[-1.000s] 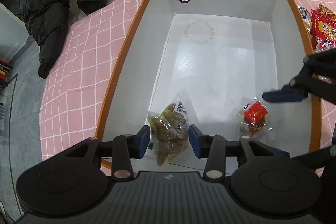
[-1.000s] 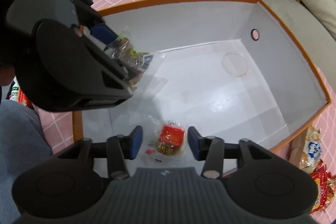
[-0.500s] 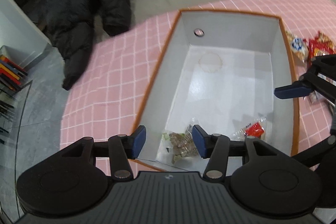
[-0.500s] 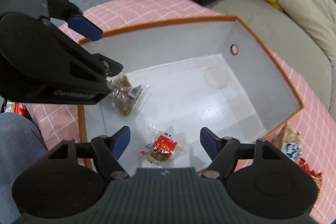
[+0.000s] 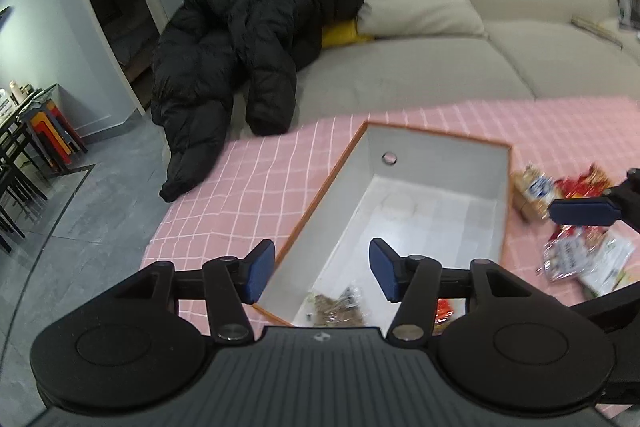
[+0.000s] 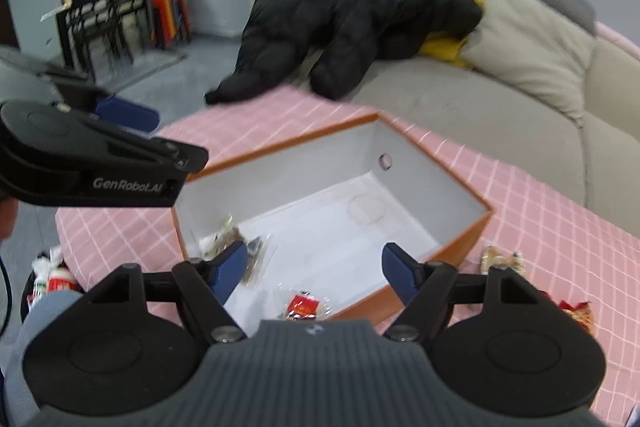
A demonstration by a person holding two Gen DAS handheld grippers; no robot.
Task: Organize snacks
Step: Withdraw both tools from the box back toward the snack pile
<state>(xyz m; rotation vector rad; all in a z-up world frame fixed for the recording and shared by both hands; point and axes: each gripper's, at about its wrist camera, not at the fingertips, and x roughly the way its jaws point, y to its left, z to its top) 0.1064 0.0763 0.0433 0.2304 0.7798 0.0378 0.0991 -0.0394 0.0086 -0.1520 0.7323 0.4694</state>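
Note:
An orange-rimmed white box [image 5: 502, 187] [image 6: 460, 247] sits on a pink checked cloth. Inside it lie a clear packet of brown snacks [image 5: 338, 309] [image 6: 236, 247] and a red-labelled packet [image 5: 444, 307] [image 6: 304, 305]. My left gripper [image 5: 322, 273] is open and empty, raised above the box's near end. My right gripper [image 6: 314, 269] is open and empty, raised over the box's near side. Loose snack packets [image 5: 576, 223] [image 6: 500, 259] lie on the cloth right of the box.
The pink cloth [image 5: 260, 187] covers the table. A beige sofa [image 5: 460, 67] with a black jacket [image 5: 240, 47] and pillows stands behind. More packets [image 6: 52, 275] lie at the table's left edge. Stools and a dark table [image 5: 24, 135] stand on the grey floor.
Both grippers have let go of their packets, opened wider and lifted up and back out of the box. The two packets now lie on the box floor.

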